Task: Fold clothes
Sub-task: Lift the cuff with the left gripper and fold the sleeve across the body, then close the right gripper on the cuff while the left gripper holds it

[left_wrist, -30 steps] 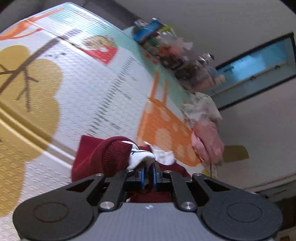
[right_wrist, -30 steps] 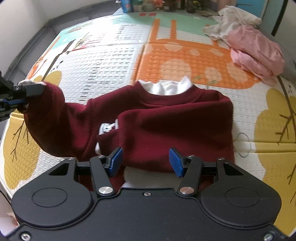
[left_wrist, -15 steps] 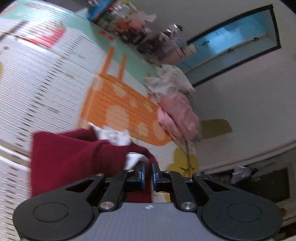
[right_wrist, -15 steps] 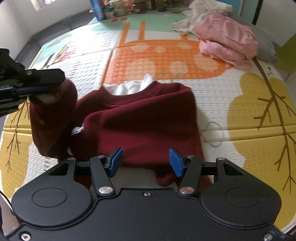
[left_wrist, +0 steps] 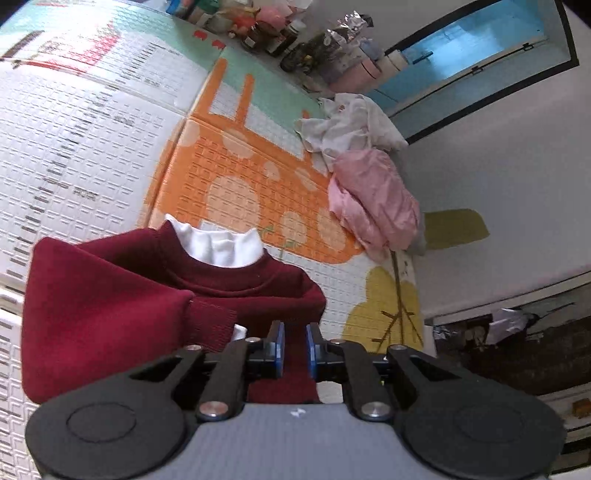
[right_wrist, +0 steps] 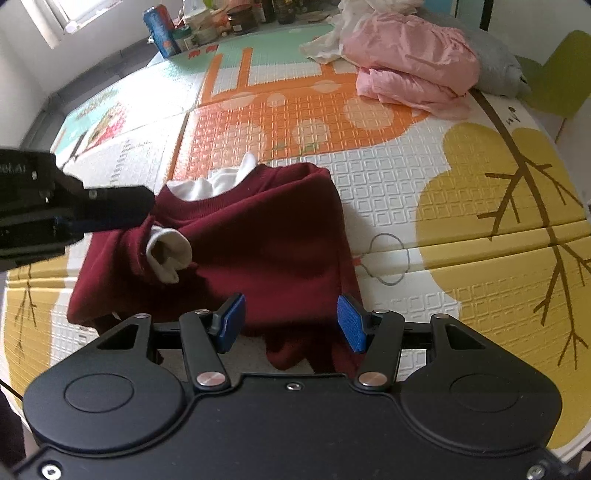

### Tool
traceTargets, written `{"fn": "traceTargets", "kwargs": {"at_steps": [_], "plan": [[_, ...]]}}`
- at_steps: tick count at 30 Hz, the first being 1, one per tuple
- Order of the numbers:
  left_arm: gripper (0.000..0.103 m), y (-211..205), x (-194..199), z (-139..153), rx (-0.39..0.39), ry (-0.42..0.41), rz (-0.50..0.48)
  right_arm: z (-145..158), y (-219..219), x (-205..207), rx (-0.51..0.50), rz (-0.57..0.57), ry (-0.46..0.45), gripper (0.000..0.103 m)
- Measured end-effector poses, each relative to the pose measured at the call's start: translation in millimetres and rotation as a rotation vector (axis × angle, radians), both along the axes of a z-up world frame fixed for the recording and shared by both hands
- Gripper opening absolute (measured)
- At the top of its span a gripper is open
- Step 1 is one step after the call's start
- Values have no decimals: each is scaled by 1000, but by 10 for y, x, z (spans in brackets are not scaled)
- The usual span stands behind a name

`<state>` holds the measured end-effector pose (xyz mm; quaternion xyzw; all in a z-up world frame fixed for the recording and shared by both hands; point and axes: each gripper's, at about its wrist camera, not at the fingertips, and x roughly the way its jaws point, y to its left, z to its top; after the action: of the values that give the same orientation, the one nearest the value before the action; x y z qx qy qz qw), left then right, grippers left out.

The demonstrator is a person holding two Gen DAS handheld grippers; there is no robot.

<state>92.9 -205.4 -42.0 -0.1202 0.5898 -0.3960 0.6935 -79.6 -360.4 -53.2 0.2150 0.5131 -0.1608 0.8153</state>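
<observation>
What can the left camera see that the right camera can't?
Only the left wrist view shows the blue doorway and the white wall. Only the right wrist view shows the blue can, the grey loop of cord on the mat, and the left gripper from the side. Both show the red sweater, the pink clothes and the play mat.

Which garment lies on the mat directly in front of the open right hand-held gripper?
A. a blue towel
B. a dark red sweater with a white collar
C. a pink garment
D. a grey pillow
B: the dark red sweater with its white collar lies just beyond the open right hand-held gripper; the pink garment lies far across the mat.
</observation>
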Motion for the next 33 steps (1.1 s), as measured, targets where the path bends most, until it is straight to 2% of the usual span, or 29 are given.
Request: {"fn": "traceTargets", "kwargs": {"at_steps": [7,10,15,24,33], "plan": [[29,105,14,65,77,-68,44,83,-25,137,124,62,-113,44],[32,183,20,73,114,-95,64,62,-61,229,202,79,-155,41],[36,352,51,65,173,-132,113,-114,-145,384,337,60,-155,12],[37,550,125,-107,253,-114,142,-473,-238,557,514,-11,-118,10],[37,512,161,-265,270,-71,131,-655,-262,721,629,-56,-130,10]]}}
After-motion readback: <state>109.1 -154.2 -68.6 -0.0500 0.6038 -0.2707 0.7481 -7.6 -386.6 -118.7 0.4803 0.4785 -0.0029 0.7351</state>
